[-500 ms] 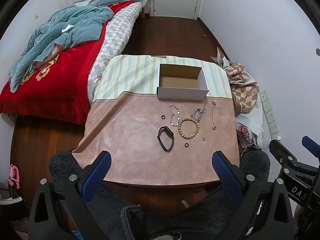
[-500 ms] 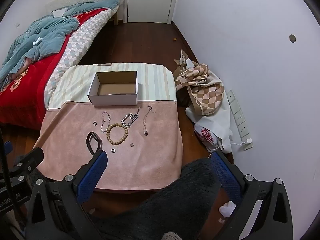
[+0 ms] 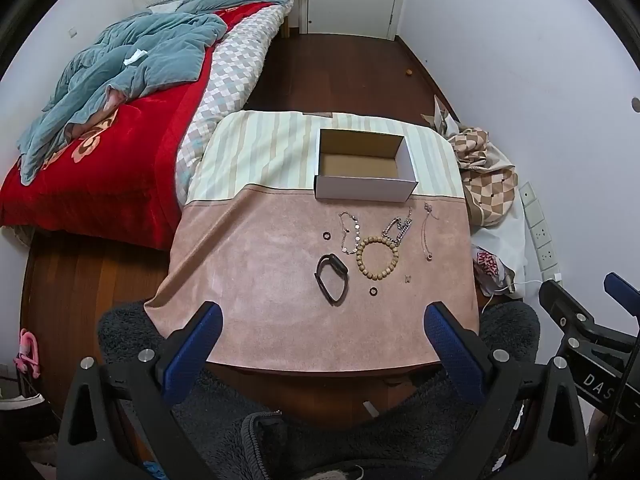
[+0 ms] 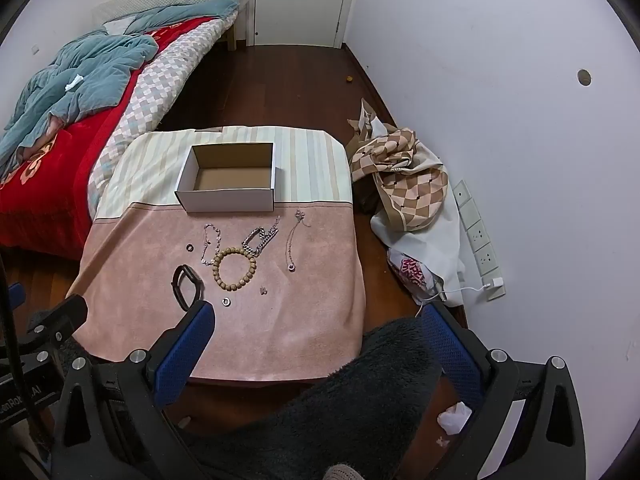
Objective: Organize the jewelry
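Observation:
Jewelry lies on the pink half of the table cloth (image 3: 260, 280): a wooden bead bracelet (image 3: 377, 258), a black band (image 3: 331, 277), a silver chain bracelet (image 3: 398, 229), two thin chains (image 3: 350, 233) (image 3: 428, 232), two small rings (image 3: 326, 235) (image 3: 373, 291) and a tiny earring (image 3: 407, 278). An empty white cardboard box (image 3: 365, 168) stands behind them. My left gripper (image 3: 322, 336) is open and empty above the table's near edge. My right gripper (image 4: 320, 340) is open and empty, at the near right corner; the bead bracelet (image 4: 235, 268) and box (image 4: 228, 178) show there too.
A bed (image 3: 100, 128) with a red cover and blue quilt stands left. A checkered cloth pile (image 4: 404, 176) and wall sockets (image 4: 478, 236) lie right of the table. A dark fleece (image 4: 340, 400) fills the foreground. A door (image 4: 300, 0) is at the back.

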Motion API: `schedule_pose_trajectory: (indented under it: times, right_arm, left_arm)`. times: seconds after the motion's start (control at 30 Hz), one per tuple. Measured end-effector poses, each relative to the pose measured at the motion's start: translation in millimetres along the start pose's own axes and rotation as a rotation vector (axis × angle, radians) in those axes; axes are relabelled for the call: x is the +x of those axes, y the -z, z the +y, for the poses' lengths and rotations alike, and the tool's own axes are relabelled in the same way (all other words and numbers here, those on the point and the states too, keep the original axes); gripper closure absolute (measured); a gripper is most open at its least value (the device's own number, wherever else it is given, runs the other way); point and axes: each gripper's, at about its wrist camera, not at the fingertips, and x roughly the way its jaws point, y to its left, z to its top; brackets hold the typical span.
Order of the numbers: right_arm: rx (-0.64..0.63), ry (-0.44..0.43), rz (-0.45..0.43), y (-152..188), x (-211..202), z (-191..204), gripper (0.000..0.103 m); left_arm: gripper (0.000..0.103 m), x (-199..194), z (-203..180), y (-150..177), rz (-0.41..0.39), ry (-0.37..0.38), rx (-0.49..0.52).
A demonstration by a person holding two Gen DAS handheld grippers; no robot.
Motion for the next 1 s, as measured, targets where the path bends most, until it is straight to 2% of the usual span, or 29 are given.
schedule_pose_trajectory:
  times: [0.83, 1.0]
  right_arm:
    - [0.004, -0.001, 0.001, -1.3, -0.8, -1.1, 0.000]
    - [0.030, -0.018, -0.002, -11.4, 13.8, -4.9, 0.000]
  left_arm:
    - [0.000, 4.0, -6.1, -5.6, -0.009, -0.001, 0.001]
    - [0.000, 29.4, -3.9, -20.9, -0.035, -0.064, -0.009]
